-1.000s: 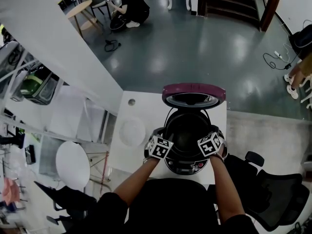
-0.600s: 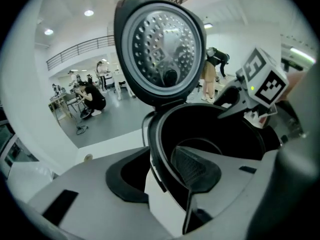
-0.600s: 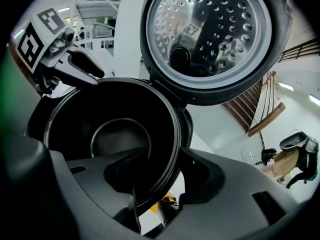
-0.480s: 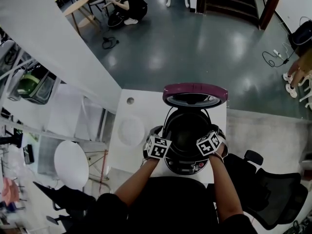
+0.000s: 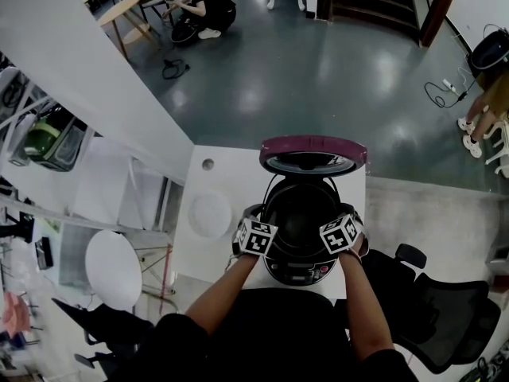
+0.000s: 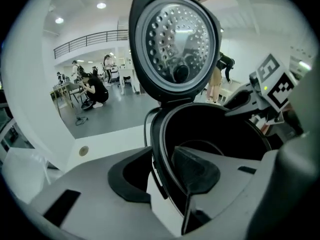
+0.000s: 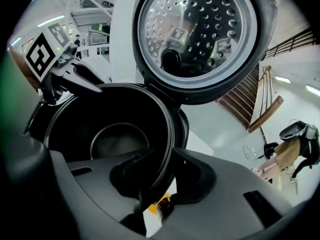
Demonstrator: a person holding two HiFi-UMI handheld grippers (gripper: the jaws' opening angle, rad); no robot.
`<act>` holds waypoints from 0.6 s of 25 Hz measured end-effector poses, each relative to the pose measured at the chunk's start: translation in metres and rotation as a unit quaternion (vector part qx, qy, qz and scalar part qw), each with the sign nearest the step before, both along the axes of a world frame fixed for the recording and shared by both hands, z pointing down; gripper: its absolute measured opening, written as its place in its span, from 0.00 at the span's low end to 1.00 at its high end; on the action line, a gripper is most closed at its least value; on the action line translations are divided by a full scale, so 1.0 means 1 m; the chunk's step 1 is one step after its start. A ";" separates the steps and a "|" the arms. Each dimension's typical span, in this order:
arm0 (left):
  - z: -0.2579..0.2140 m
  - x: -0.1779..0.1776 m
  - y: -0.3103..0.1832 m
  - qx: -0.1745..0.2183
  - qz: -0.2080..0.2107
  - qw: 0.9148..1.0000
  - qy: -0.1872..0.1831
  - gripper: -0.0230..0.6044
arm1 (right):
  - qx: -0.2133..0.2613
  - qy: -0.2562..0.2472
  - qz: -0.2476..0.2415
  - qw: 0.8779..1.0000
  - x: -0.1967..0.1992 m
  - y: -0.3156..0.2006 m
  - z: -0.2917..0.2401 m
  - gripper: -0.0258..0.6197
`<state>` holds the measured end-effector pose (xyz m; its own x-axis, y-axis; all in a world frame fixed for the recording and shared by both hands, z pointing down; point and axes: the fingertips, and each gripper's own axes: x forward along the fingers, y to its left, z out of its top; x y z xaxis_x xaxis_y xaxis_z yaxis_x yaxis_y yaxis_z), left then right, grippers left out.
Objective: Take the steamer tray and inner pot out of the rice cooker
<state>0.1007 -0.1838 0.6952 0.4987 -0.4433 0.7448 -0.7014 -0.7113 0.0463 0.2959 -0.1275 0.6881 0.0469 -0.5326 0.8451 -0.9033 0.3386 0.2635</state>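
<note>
While astride inner pot (image 7: 115,134) rim, left tongs (image 6: 161,174), right tongs (image 7: 162,176), mid-closure.

The rice cooker (image 5: 305,249) sits on the table (image 5: 238,173) toward its near right part, straight in front of me, with the inner pot (image 5: 302,213) inside it. Its lid (image 5: 313,153) stands open on the far side. A round disc (image 5: 208,213) lies on the table left of the cooker. A chair (image 5: 445,325) stands to the table's near right.
</note>
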 end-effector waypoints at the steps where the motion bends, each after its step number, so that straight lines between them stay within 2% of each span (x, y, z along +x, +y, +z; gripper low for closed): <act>1: 0.000 0.001 0.001 0.005 0.003 1.000 -0.004 0.25 | 0.001 -0.004 0.003 1.000 0.000 0.000 -0.001 0.18; 6: -0.001 -0.002 0.000 -0.002 -0.006 1.000 -0.015 0.24 | 0.004 -0.031 0.014 0.999 0.000 -0.002 -0.004 0.16; 12: -0.005 0.001 0.003 0.044 0.009 0.998 -0.053 0.24 | 0.001 -0.039 0.012 0.999 -0.001 -0.002 -0.004 0.16; 15: -0.006 0.001 0.004 0.047 0.014 0.997 -0.061 0.24 | 0.004 -0.037 0.009 0.999 -0.001 -0.003 -0.005 0.16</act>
<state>0.1015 -0.1795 0.6895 0.4203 -0.5008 0.7567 -0.6775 -0.7280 -0.1054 0.2952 -0.1307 0.6828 -0.0065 -0.5388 0.8424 -0.9265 0.3202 0.1977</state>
